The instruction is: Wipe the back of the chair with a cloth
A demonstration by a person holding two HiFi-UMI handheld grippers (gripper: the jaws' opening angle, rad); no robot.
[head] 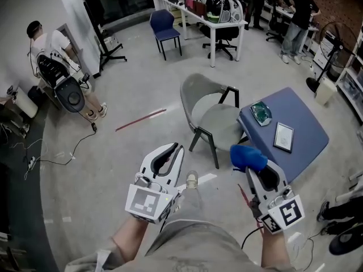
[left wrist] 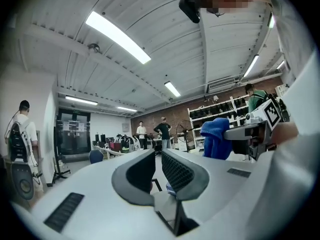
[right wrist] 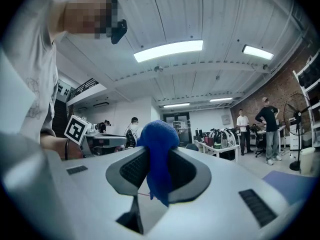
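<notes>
Pinched in right gripper (head: 252, 169): bunched, fuzzy blue cloth (head: 247, 156), tail drooping below the jaws. Left gripper (head: 176, 149) alongside, pressed together on nothing. Ahead of both, apart from them, grey chair (head: 211, 118) with curved back.

The head camera looks steeply down on the left claw (head: 172, 149) and right claw (head: 255, 168). Each claw camera faces level along its jaws, and all views share the bunched blue cloth (right wrist: 159, 154).

Bright blue cloth (head: 248, 157), grey chair (head: 218, 123), dusty blue table (head: 300, 109), pale grey floor (head: 113, 163), red stripe (head: 140, 119)
</notes>
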